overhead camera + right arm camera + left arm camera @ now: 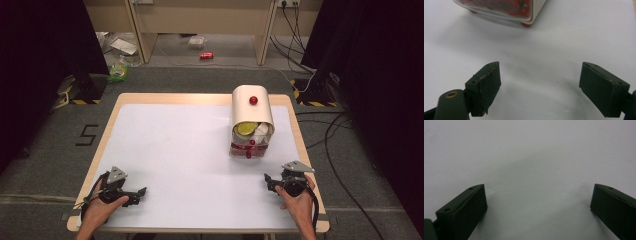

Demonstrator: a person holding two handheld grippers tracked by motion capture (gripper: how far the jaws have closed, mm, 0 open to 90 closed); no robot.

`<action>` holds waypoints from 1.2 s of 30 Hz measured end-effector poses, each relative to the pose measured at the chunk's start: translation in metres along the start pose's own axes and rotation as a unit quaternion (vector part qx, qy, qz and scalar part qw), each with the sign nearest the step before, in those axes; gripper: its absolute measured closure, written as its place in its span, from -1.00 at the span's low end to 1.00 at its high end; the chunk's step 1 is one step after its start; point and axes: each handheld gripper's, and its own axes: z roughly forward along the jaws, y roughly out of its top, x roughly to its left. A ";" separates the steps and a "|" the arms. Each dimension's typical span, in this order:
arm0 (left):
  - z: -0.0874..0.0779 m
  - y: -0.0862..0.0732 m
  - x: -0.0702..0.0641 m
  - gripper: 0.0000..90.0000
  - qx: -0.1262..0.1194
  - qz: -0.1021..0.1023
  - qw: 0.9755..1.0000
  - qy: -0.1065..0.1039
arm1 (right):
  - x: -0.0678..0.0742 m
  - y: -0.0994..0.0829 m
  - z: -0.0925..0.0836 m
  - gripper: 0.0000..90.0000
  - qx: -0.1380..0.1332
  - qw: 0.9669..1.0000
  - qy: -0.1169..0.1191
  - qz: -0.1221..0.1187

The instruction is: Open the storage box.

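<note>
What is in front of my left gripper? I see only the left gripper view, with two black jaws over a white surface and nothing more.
Observer: In the high view, the left gripper rests near the table's near left corner, far from any object.
Operator: Is there some object on the table?
Observer: Yes, a cream box with a rolled-back lid stands on the far right part, with a red knob on top.
Operator: Is it empty?
Observer: No, something yellow-green and something white lie inside.
Operator: And the other gripper?
Observer: The right gripper is open, nothing between its jaws, and it points at the box's lower front.
</note>
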 end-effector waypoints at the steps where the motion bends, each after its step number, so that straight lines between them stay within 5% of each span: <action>1: 0.000 0.000 0.000 -1.00 0.000 0.000 1.000 0.000 | 0.000 0.000 -0.002 -0.60 -0.005 1.000 -0.001 0.002; 19: 0.000 0.000 0.000 -1.00 0.000 0.000 1.000 0.000 | 0.022 0.016 -0.037 -0.32 -0.081 0.996 0.026 -0.020; 36: 0.000 0.000 0.000 -1.00 0.000 0.000 1.000 0.000 | 0.049 0.053 -0.067 -0.17 -0.134 0.988 0.069 -0.043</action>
